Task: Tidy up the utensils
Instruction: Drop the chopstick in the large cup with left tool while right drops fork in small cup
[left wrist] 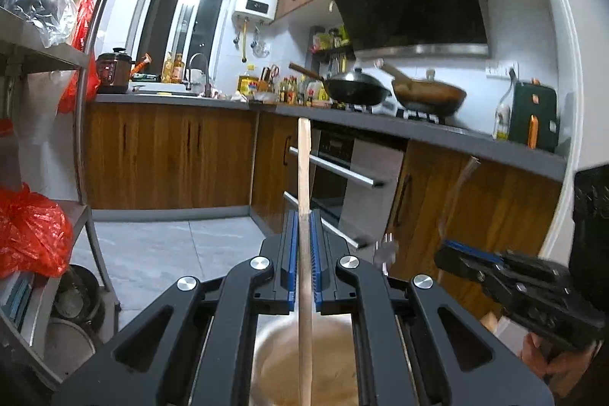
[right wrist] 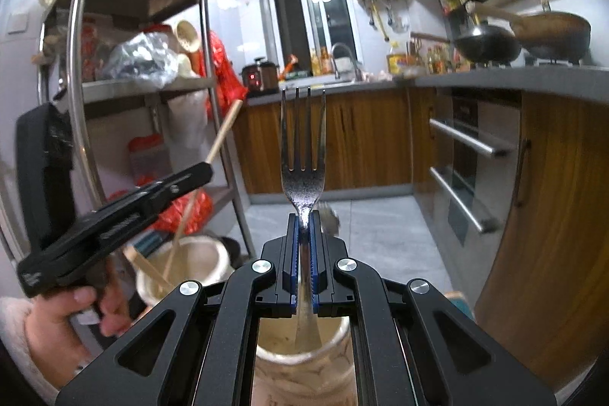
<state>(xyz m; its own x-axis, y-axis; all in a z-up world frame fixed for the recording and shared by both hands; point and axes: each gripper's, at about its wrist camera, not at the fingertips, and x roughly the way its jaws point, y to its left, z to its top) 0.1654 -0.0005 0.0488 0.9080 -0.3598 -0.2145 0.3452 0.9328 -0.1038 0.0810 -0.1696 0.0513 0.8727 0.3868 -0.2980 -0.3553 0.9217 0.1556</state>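
Note:
My left gripper (left wrist: 303, 215) is shut on a wooden chopstick (left wrist: 304, 170) that stands upright, its lower end inside a beige holder jar (left wrist: 281, 360) below the gripper. My right gripper (right wrist: 303, 219) is shut on a metal fork (right wrist: 303, 147), tines up, its handle reaching down into a second beige jar (right wrist: 304, 368). In the right wrist view the left gripper (right wrist: 201, 170) shows at the left with the chopstick (right wrist: 224, 132) over its jar (right wrist: 186, 265), which holds another wooden stick (right wrist: 146, 267). In the left wrist view the right gripper (left wrist: 449, 250) shows at the right, the fork blurred.
A steel shelf rack (right wrist: 152, 86) with red bags (left wrist: 26, 234) stands at the left. Wooden cabinets and an oven (left wrist: 342, 170) run under a grey counter (left wrist: 418, 132) carrying two woks (left wrist: 357, 88). Grey tile floor (right wrist: 380, 234) lies between.

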